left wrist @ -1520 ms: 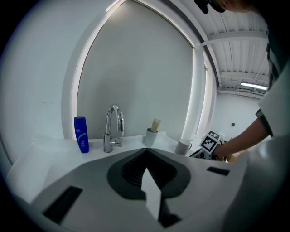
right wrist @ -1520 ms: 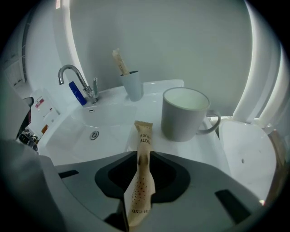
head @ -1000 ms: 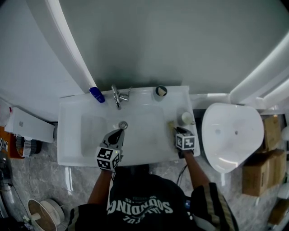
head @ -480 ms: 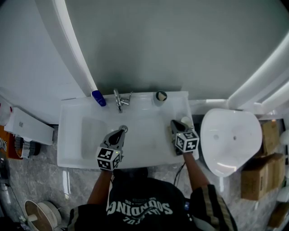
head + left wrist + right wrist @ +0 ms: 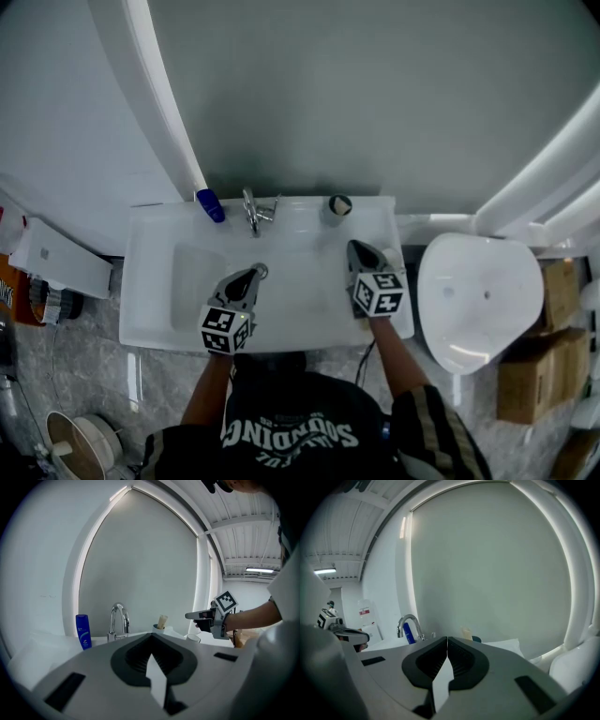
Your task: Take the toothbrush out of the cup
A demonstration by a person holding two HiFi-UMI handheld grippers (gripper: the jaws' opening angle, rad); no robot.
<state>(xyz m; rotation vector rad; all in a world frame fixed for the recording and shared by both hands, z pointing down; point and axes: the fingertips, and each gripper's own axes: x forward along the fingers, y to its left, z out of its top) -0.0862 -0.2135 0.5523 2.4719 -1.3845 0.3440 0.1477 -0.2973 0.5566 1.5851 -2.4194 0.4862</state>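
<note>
Left gripper (image 5: 254, 273): hangs over the front half of the basin (image 5: 178, 319). Its fingers (image 5: 136, 654) are closed together with nothing in them.
Right gripper (image 5: 355, 247): its fingers (image 5: 461, 660) are shut tight and empty. I see only the dark ribbed pads meeting.
What changed: a second ago this right gripper sat low at the basin's right edge with its fingers apart. Since then it has closed, lifted and swung in toward the back right corner.
What that means: I judge the pull hasn't started. Those fingers must reopen before they can take the handle.
Basin: glossy white ceramic, a rounded rectangle, smooth and probably slippery.
Tap (image 5: 253, 210): curved chrome, at the middle of the back edge.
Bottle (image 5: 210, 204): blue plastic, upright, at the back left corner.
Cup (image 5: 337, 206): small, dark and round, on the back edge toward the right corner.
Toothbrush (image 5: 162, 620): a pale cream stick leaning out of the cup and still in it. I can't make out bristles from here, so this is probably the handle end.
Arched panel (image 5: 356, 94): matte grey with a bright white frame, rising behind the basin.
</note>
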